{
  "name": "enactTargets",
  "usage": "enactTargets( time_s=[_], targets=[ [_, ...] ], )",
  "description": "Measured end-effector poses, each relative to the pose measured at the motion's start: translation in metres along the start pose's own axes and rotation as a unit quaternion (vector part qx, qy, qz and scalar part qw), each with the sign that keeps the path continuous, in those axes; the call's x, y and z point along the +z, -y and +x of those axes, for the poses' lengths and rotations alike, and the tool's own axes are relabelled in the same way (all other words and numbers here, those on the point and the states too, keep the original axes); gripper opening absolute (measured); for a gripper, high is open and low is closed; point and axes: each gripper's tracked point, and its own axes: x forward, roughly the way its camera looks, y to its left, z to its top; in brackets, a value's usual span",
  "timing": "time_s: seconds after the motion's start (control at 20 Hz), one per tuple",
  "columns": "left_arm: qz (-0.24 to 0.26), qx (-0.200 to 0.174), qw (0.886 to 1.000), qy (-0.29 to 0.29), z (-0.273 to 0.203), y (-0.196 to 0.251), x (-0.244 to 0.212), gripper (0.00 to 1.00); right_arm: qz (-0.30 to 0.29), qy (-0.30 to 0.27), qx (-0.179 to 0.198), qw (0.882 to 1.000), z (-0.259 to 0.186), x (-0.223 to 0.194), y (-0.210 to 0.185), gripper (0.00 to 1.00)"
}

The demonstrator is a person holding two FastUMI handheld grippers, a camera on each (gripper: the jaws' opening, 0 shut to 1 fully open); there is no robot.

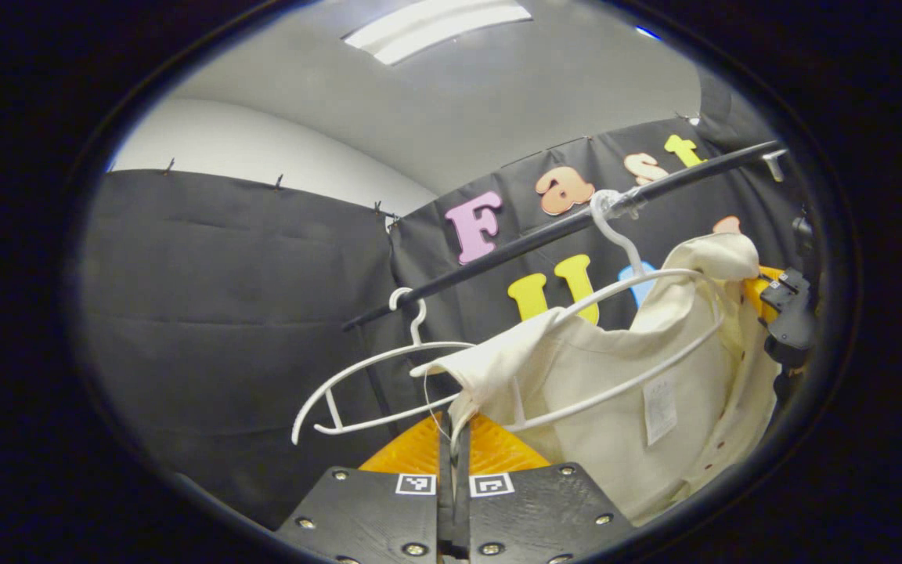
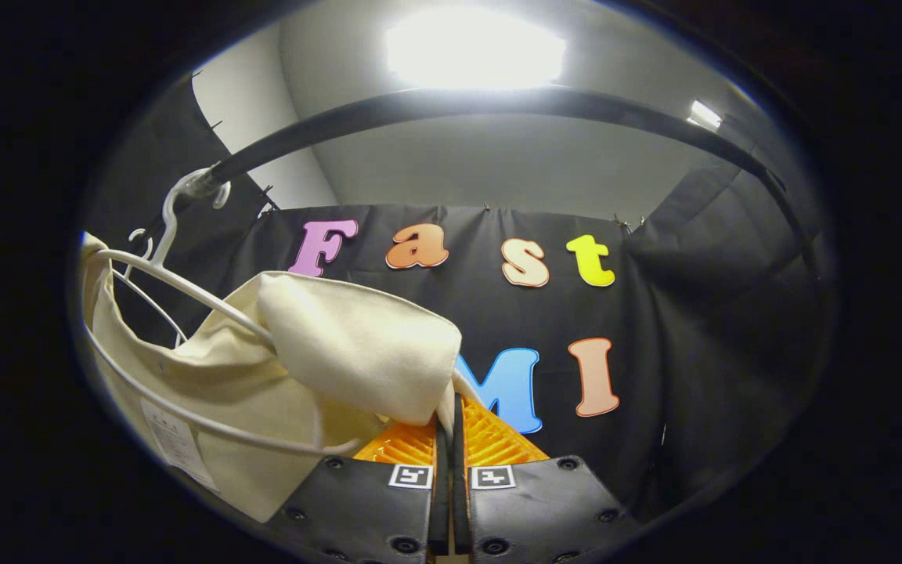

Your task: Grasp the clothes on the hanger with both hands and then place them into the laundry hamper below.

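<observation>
Ceiling lamp (image 2: pixel 474 48) glares (edges perhaps softened).

The garment (image 1: pixel 615 376) hangs on a hanger (image 1: pixel 639 274) hooked over the rail (image 1: pixel 545 231); a second hanger (image 1: pixel 373 376) hangs bare to its left.

The cream shirt (image 1: pixel 615 376) is soft matt woven cloth with a papery label (image 1: pixel 660 407), hung on a smooth glossy white plastic hanger (image 1: pixel 639 282) under a smooth black rail (image 1: pixel 561 227).
</observation>
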Motion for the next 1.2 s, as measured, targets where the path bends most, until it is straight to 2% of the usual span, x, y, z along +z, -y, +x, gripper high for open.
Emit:
enactTargets(
  time_s=[0.1,0.3,0.6,0.9,1.1,1.2],
  targets=[
    [-0.002,0.006,1.000,0.002,0.007,-0.010,0.003,0.01,0.001,-0.005,-0.005,1.000,0.010,-0.002,0.005,0.02],
    [-0.020,-0.008,1.000,-0.008,0.020,-0.020,-0.004,0.01,-0.005,-0.006,-0.008,1.000,0.021,-0.007,0.012,0.03],
    [-0.020,-0.039,0.999,-0.016,0.038,-0.018,-0.016,0.01,0.001,-0.047,0.017,0.999,0.041,-0.042,0.001,0.04],
    [-0.032,-0.048,0.997,-0.053,0.045,-0.018,-0.059,0.02,0.042,-0.130,0.067,0.988,0.045,-0.099,-0.032,0.04],
    [-0.061,-0.053,0.993,-0.085,0.046,-0.014,-0.094,0.02,0.064,-0.186,0.118,0.973,0.026,-0.135,-0.062,0.04],
    [-0.067,-0.054,0.992,-0.093,0.050,-0.008,-0.109,0.01,0.065,-0.196,0.134,0.969,0.014,-0.143,-0.072,0.04]
  ],
)
